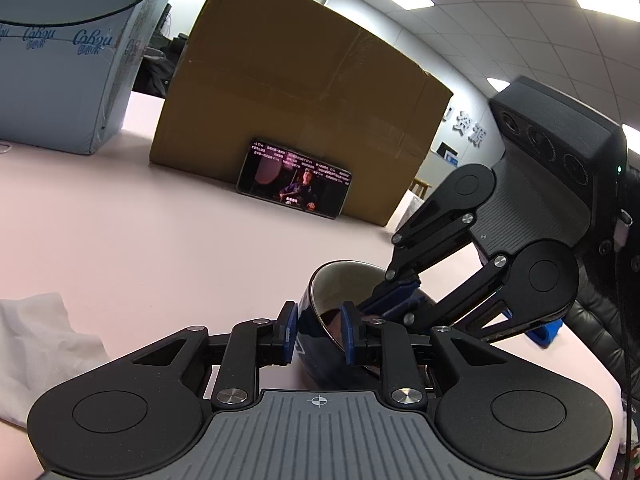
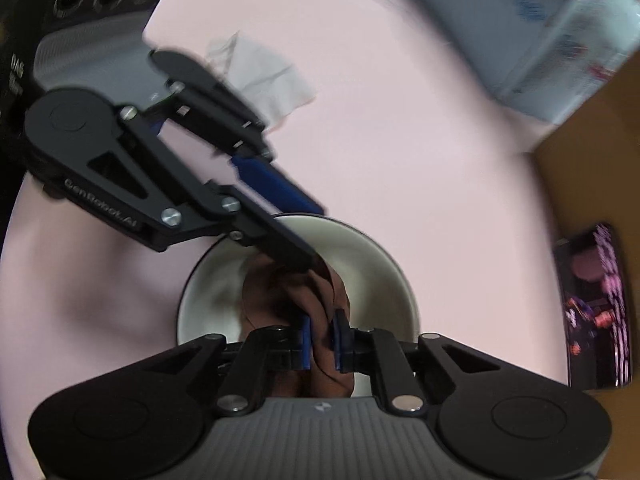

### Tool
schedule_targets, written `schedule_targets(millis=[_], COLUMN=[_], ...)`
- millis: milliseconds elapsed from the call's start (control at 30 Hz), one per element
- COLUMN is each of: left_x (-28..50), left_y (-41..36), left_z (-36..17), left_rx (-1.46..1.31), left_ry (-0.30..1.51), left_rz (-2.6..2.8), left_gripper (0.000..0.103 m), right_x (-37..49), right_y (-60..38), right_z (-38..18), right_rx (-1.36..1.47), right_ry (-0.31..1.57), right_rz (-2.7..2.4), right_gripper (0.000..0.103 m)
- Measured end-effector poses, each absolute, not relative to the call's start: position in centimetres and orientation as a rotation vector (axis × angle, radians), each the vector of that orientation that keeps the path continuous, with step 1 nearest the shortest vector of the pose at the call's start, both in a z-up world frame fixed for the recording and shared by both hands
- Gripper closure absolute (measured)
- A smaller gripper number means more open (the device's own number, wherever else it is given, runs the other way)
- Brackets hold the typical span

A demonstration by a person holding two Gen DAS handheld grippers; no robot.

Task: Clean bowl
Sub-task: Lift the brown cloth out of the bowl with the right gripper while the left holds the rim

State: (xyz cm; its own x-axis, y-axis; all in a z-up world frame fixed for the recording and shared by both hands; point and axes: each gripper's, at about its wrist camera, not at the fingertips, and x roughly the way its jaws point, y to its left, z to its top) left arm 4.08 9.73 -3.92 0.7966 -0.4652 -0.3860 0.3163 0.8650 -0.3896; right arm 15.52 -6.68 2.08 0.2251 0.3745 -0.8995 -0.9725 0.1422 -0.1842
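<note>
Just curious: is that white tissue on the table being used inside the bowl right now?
No, the white tissue lies apart on the table; a brown cloth is in the bowl.

"CoRou" on pale wrapped pack (image 1: pixel 60 80), "GenRobot.AI" on left hand-held gripper (image 2: pixel 310 240) linkage

A pale pink table (image 1: pixel 140 220) carried a dark blue bowl (image 1: pixel 316 320) near its right edge, a crumpled white tissue (image 1: pixel 36 344), a cardboard box (image 1: pixel 296 108), a phone (image 1: pixel 294 178) propped against it, and a wrapped grey package (image 1: pixel 60 92).
</note>
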Motion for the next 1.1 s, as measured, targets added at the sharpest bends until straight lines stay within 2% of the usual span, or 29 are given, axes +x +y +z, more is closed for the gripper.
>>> schedule_targets(millis=[233, 500, 700, 933, 1100], left_x=[4.0, 3.9, 3.9, 3.9, 4.1], left_y=[9.5, 9.5, 9.4, 9.5, 9.5], left_z=[-3.9, -3.9, -3.9, -3.8, -3.9], left_rx=[-0.309, -0.308, -0.311, -0.321, -0.326], left_ry=[0.492, 0.491, 0.492, 0.497, 0.499], left_rz=[-0.424, -0.424, -0.423, -0.427, -0.424], left_gripper=[0.081, 0.08, 0.08, 0.08, 0.08], right_x=[14.6, 12.7, 8.5, 7.8, 7.7], right_y=[-10.4, -19.1, -24.0, -26.6, -26.8], right_z=[1.8, 3.0, 2.1, -2.2, -3.4], right_rx=[-0.635, -0.184, 0.158, 0.367, 0.433], right_ry=[0.649, 0.41, 0.281, 0.396, 0.442], right_rz=[1.048, 0.872, 0.735, 0.606, 0.558], right_gripper=[0.091, 0.091, 0.091, 0.091, 0.091])
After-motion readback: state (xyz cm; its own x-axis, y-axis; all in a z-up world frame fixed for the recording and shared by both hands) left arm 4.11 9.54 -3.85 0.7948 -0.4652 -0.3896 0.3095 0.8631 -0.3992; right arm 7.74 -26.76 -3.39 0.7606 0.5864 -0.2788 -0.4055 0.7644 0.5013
